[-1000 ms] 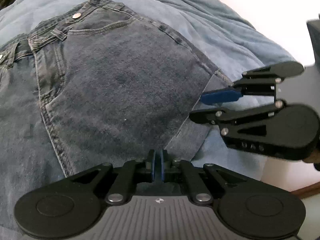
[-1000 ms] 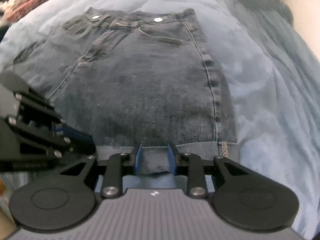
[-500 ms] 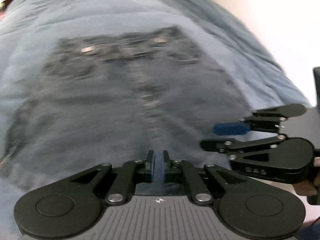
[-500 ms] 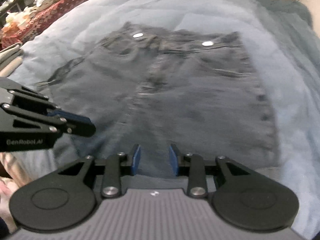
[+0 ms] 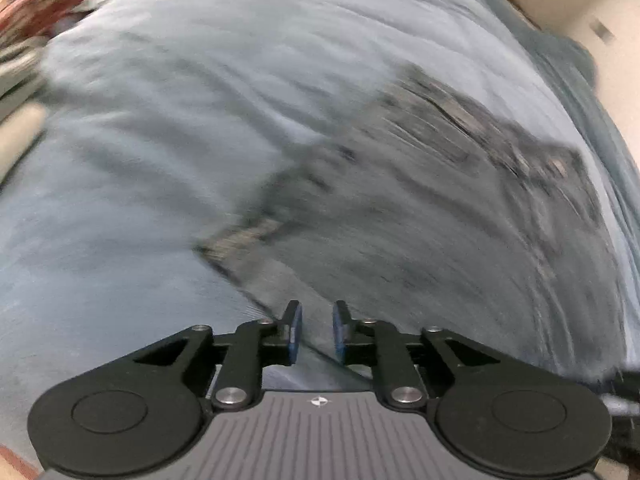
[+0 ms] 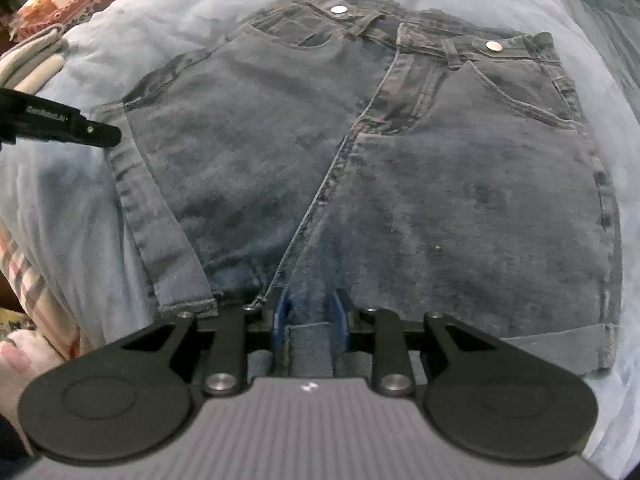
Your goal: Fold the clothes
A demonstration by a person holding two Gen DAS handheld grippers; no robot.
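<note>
Denim shorts (image 6: 400,168) flat on blanket (image 6: 168,20), jaws apart

Both views look forward along their fingers, low over the bed (image 6: 624,128). The right sits close at the jeans' (image 6: 400,184) hem; the left, blurred, sees the same jeans (image 5: 440,216) from their left.

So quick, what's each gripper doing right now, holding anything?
Left gripper: open, holding nothing, over the edge of the denim shorts.
Right gripper: open, with the shorts' near hem between its fingers, not clamped.
</note>
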